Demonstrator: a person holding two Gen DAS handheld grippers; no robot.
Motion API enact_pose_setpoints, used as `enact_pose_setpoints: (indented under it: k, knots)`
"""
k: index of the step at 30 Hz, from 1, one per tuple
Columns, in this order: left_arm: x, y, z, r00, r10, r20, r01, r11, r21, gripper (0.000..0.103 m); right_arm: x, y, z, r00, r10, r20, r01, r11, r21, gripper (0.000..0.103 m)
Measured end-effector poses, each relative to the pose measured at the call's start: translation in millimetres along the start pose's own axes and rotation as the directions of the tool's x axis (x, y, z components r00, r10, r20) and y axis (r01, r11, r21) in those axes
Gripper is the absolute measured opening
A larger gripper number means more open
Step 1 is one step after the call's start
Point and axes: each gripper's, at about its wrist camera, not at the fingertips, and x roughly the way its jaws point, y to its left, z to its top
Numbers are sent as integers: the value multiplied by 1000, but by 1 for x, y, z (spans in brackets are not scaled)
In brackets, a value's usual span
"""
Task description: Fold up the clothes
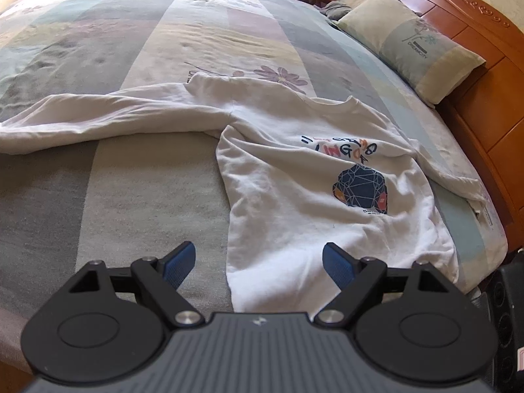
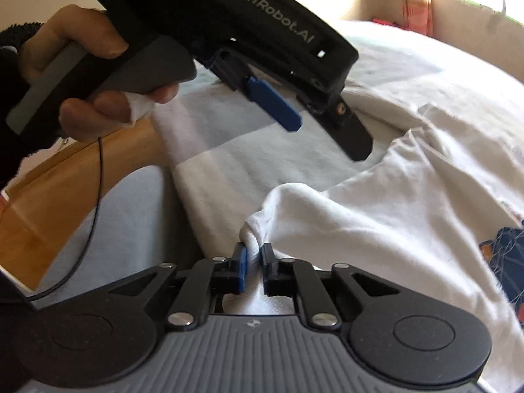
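1. Sweatshirt point(image 1: 314, 177), white and long-sleeved, lay print-up on the bed point(image 1: 137, 177) when you started the fold.
2. Your right hand-held gripper point(image 2: 252, 258) was pinching a bunched corner of its hem, jaws nearly together.
3. Your left hand-held gripper point(image 1: 258, 262) hung spread over the hem's other side, gripping nothing.
4. Next, I judge, you needed a matching left pinch before lifting.
5. Readable writing: "GenRobot.AI" on the left tool, "DREAMCITY" on the pillow point(image 1: 409, 42); the chest lettering stayed unclear.
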Motion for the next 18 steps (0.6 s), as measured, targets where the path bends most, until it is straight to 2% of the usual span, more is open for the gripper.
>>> enact_pose_setpoints:
  k: [3,5,7,14,18]
  knots:
    - [4,0,2,1000,-3,-9,3,1000,8,85,-10,-5,-2,999,40,-2,-39,999,30,24]
    - [7,0,3,1000,-18,-15,18,1000,12,85,-23,-9,-4,999,38,16,-38,998,50,31]
    - [12,1,7,999,-31,-17,31,999,8,85,-40,-15,-7,999,0,47,-3,998,68,49]
    - [55,10,39,991,-130,6,131,990,-50,85,-103,-60,-29,978,-164,129,133,966,224,51]
    - [83,16,59,991,-131,22,132,989,-70,84,-133,-95,-46,954,-271,127,217,918,332,53]
